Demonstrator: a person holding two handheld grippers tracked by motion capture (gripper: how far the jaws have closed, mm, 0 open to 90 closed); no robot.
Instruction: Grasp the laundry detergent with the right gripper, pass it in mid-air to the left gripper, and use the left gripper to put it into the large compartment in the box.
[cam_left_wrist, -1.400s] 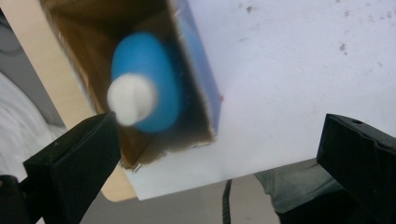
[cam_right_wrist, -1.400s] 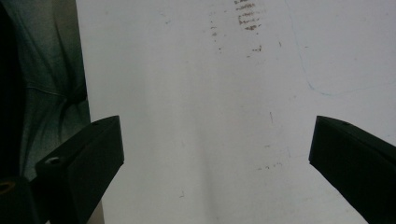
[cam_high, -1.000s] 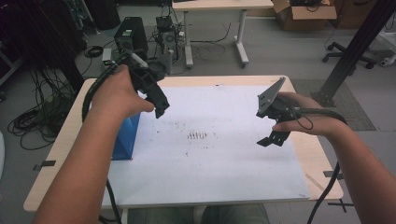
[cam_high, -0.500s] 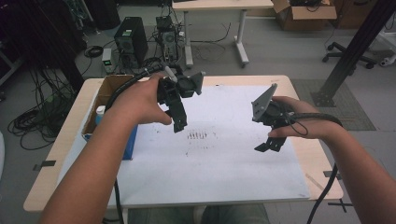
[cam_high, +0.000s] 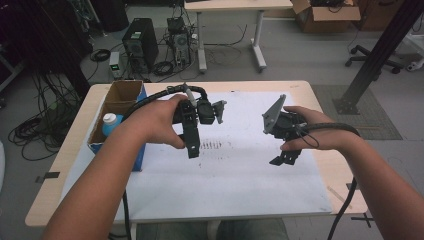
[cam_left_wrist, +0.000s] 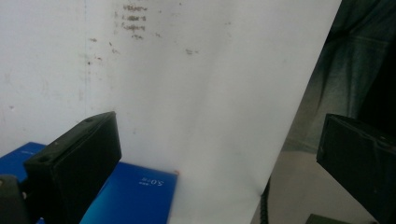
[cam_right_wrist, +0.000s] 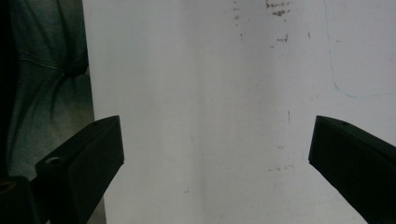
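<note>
Hovering over white sheet (cam_high: 235, 180) | left hand-held gripper (cam_high: 193, 148) agape, empty | right hand-held gripper (cam_high: 285, 158) agape, empty

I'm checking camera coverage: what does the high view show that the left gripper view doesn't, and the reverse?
High view alone: both hands, the right gripper, the open cardboard box with a white-capped blue bottle, and computers on the floor behind the table. Left gripper view alone: the left gripper jaws spread wide seen close up, and white print on the box's blue side. Both: the white mat with its dark smudges.
</note>
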